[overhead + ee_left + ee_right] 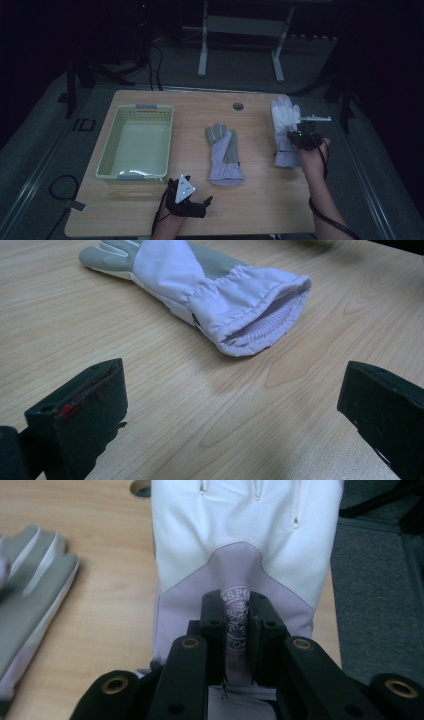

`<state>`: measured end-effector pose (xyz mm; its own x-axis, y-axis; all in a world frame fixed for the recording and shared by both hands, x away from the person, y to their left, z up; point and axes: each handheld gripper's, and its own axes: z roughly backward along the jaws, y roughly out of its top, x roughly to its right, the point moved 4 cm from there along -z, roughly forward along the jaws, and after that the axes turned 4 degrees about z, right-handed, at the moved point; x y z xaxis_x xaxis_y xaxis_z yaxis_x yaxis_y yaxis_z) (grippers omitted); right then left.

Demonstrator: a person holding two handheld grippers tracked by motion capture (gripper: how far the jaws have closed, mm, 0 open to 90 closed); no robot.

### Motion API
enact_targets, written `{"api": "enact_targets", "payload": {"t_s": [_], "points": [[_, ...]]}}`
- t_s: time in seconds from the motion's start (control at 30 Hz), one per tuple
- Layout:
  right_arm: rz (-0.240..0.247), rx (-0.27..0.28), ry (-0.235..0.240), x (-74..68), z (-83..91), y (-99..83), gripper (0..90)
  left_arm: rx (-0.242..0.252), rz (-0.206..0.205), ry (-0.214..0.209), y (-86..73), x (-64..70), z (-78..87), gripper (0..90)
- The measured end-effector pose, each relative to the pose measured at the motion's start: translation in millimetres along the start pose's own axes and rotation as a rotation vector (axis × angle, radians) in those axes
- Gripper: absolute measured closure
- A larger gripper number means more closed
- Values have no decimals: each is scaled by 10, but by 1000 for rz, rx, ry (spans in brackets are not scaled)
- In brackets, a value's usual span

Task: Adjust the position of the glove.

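Note:
Two work gloves lie flat on the wooden table [260, 190]. The grey-and-lavender glove [223, 152] [215, 285] [30, 585] is at the middle, cuff toward me. My left gripper [189, 196] [230, 400] rests near the front edge, just short of that cuff, jaws wide open with bare wood between them. The white-and-lavender glove [284, 117] [240, 525] lies at the right, fingers pointing away. My right gripper [302, 137] [239, 625] is over its cuff end, jaws shut on a pinch of its fabric at the round printed badge.
A pale green plastic basket [107, 150] stands on the left half of the table. A round cable hole [238, 106] [141, 487] sits near the far edge. The right glove lies close to the table's right edge, with grey carpet [380, 580] beyond.

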<state>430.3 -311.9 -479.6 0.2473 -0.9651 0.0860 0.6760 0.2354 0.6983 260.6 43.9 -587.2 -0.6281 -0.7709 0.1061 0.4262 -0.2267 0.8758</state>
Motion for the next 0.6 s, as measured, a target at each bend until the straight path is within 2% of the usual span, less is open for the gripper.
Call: {"api": "enact_targets", "payload": {"t_s": [0.1,0.3,0.47,0.6], "points": [[-47,32,16,-40,178,-58,794,2,1,2,0,-1,2,0],[-73,32,-4,-121,326,-190,795,3,1,2,0,0,4,0],[-86,21,-13,-157,336,-336,795,4,2,0,0,0,4,0],[-112,-7,-17,-176,248,-519,794,4,-1,1,-1,1,5,0]]}}
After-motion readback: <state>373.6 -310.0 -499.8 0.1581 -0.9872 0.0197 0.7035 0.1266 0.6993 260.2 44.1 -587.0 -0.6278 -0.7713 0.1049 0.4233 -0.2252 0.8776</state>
